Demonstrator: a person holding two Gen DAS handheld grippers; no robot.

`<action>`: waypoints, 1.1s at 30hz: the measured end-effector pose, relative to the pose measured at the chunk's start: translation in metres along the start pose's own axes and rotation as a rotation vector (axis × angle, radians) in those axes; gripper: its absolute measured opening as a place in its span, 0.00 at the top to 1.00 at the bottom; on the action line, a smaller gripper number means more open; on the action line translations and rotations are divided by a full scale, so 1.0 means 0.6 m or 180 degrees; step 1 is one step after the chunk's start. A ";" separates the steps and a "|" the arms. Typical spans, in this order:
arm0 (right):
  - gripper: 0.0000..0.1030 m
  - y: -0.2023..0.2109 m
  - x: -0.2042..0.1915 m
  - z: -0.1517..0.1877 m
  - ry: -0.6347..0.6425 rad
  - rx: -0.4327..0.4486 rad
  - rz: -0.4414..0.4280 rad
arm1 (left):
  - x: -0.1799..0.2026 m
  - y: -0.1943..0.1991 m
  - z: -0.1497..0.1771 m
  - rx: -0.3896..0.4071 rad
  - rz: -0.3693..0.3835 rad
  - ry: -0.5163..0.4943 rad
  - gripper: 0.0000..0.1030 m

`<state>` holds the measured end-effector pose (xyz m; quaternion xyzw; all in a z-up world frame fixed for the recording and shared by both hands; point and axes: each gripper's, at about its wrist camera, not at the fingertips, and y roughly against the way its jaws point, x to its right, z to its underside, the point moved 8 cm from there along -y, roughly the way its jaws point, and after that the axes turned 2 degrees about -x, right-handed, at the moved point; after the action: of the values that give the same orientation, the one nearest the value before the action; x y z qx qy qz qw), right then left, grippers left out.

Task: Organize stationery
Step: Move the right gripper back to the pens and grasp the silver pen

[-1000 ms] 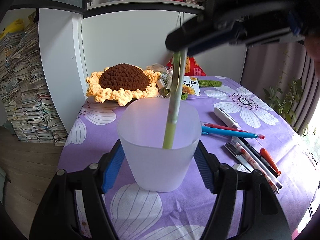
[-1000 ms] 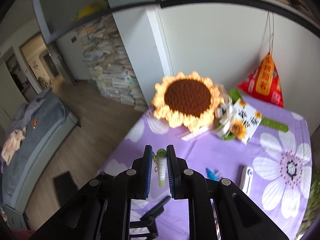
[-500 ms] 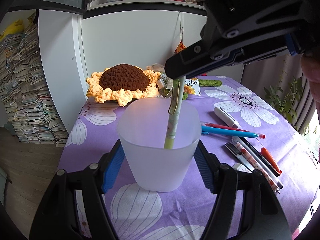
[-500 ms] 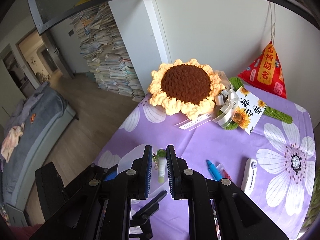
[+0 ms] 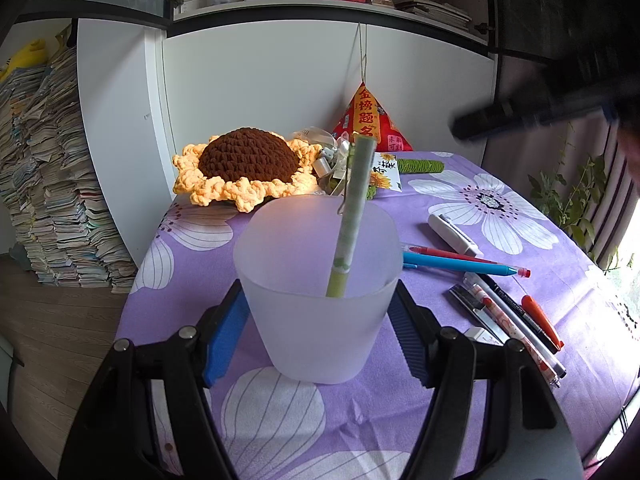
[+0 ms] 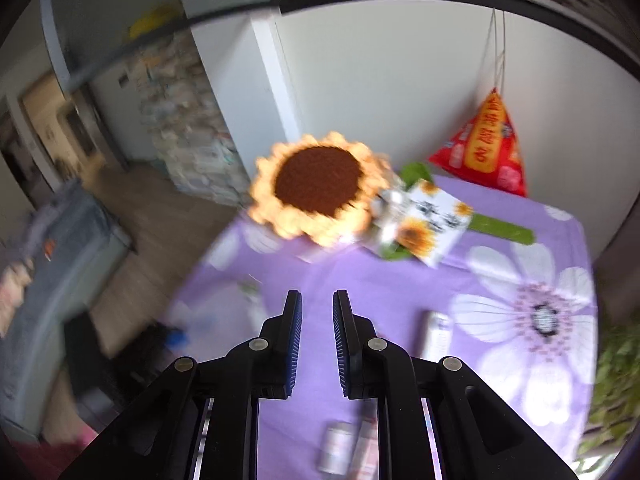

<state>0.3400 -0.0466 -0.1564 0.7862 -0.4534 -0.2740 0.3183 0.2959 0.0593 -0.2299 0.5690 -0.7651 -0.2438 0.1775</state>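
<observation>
Holding the frosted cup (image 5: 314,344) steady is your left hand's whole job right now. The left claw (image 5: 316,296) is clamped on it, one blue pad against each side wall, and the cup stands upright on the counter (image 5: 280,420) toward its left edge. Don't squeeze harder, because the thin wall looks as though it would buckle. Don't tilt it either.

One green pen (image 5: 352,208) stands inside the cup, leaning on the far rim with its clip just above the lip. The pen is pale green with a darker lower barrel, slim and tall enough to tip a light cup, so the steadying grip matters.

Your right claw (image 6: 317,300) is empty, its pads drawn almost together with only a narrow slit between them. It points down over the middle of the counter, and that view is blurred.

The next pick is probably one of the loose pens toward the right edge:

- The blue pen (image 5: 456,265) and the red pen (image 5: 440,253) lie side by side, touching or nearly so.
- A tighter bunch (image 5: 508,320), including an orange one, lies closer to the near edge.

To make the pick well:

- Spread the pads well before you descend.
- Take the blue pen across its barrel near the middle, so it hangs balanced.
- Watch that you don't pinch the red one with it.
- Lower it tip first into the open side of the cup, clear of the green pen.
</observation>
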 end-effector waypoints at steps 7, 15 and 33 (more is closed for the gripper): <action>0.85 -0.056 0.085 0.155 -0.0267 -0.0690 0.0223 | 0.000 0.000 0.000 0.0000 0.0000 -0.0001 0.34; 0.85 -0.058 0.068 0.203 -0.0269 -0.0696 0.0178 | -0.002 0.000 0.001 -0.0012 -0.0005 0.0005 0.34; 0.85 -0.148 0.049 0.152 -0.0073 -0.0942 0.0315 | -0.002 0.000 0.002 -0.0014 0.0001 0.0007 0.34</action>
<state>0.3352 -0.0615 -0.2861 0.7042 -0.4498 -0.3308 0.4387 0.2955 0.0608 -0.2306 0.5687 -0.7645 -0.2447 0.1797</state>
